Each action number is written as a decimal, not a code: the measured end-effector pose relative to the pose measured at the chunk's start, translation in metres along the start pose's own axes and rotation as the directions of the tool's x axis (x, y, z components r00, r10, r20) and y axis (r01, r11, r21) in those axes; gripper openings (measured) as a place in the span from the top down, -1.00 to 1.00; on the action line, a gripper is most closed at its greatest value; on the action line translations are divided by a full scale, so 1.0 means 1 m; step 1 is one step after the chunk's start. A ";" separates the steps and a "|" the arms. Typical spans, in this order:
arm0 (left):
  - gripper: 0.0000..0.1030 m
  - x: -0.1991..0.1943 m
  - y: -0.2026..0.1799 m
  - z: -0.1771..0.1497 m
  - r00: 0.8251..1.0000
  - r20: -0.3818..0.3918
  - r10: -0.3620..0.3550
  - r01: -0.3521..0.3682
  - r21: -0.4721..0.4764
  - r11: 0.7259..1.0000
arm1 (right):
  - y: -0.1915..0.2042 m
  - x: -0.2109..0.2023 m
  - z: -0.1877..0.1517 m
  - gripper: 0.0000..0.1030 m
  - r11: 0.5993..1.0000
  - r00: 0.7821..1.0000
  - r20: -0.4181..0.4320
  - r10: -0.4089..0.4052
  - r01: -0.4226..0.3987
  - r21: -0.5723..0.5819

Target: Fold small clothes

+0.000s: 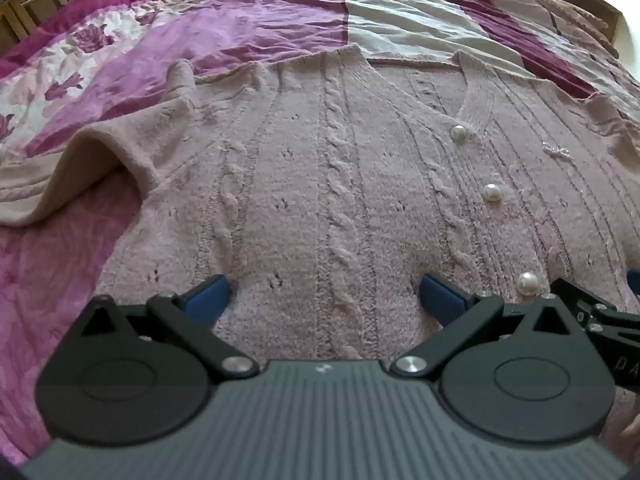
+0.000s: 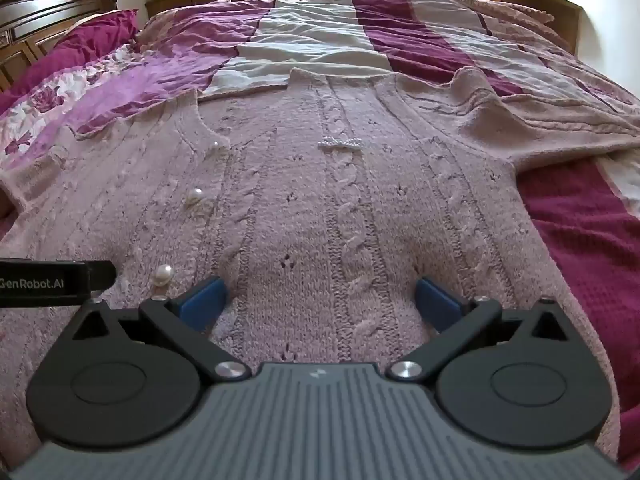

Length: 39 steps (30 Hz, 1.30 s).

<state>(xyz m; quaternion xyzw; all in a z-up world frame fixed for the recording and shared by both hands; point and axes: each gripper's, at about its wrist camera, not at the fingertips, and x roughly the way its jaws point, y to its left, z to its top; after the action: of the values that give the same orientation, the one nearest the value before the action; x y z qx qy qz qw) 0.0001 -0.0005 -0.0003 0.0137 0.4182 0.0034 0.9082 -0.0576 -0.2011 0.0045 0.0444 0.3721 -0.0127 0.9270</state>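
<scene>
A pink cable-knit cardigan (image 1: 340,184) lies spread flat, front side up, on a bed covered with a magenta, lilac and white patchwork bedspread (image 1: 248,12). The neckline points away from both cameras; the hem end is nearest the grippers.

Left gripper (image 1: 324,296): jaws wide apart, nothing between them. Both blue fingertips (image 1: 206,298) sit low against the knit near the hem; whether they press into it, cannot tell. A pearl button (image 1: 528,283) lies just beside the right-hand fingertip. Two more pearl buttons run up the placket toward the V-neck.

Right gripper (image 2: 320,300): jaws likewise spread wide, holding nothing, blue fingertips (image 2: 438,302) low over the knit near the hem. The same lowest pearl button (image 2: 163,274) shows just left of this gripper's left fingertip, so the two grippers sit side by side with the button placket between them.

A small beaded bow (image 2: 340,143) is fixed on the chest panel, ahead of the right gripper.

One sleeve (image 1: 80,168) extends to the left, its cuff end folded up and open. The other sleeve (image 2: 560,120) extends to the right, rumpled.

Wooden headboard (image 2: 52,4) stands at the far left in the right wrist view.
</scene>
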 end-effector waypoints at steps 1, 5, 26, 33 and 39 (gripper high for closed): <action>-1.00 0.000 0.000 0.000 1.000 0.000 -0.001 0.001 -0.004 1.000 | 0.000 0.000 0.000 -1.00 1.000 1.000 0.001 0.001 -0.001 0.002; -1.00 0.000 0.001 0.000 1.000 0.002 -0.008 0.008 -0.021 1.000 | 0.000 0.000 0.000 -1.00 1.000 1.000 0.002 0.004 -0.004 0.006; -1.00 0.000 -0.001 -0.001 1.000 0.002 -0.009 0.009 -0.005 1.000 | 0.005 0.002 -0.002 -1.00 0.999 1.000 0.003 -0.024 0.024 -0.038; -1.00 0.000 -0.001 -0.001 1.000 0.002 -0.010 0.010 -0.006 1.000 | 0.003 0.002 -0.001 -1.00 0.999 1.000 0.005 -0.026 0.026 -0.042; -1.00 0.000 0.000 0.000 1.000 0.002 -0.009 0.009 -0.005 1.000 | 0.005 0.002 -0.002 -1.00 0.999 1.000 0.005 -0.026 0.026 -0.040</action>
<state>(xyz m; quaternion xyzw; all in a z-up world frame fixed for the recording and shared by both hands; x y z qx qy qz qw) 0.0000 -0.0009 -0.0008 0.0094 0.4175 0.0003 0.9086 -0.0578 -0.1963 0.0022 0.0208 0.3708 -0.0172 0.9283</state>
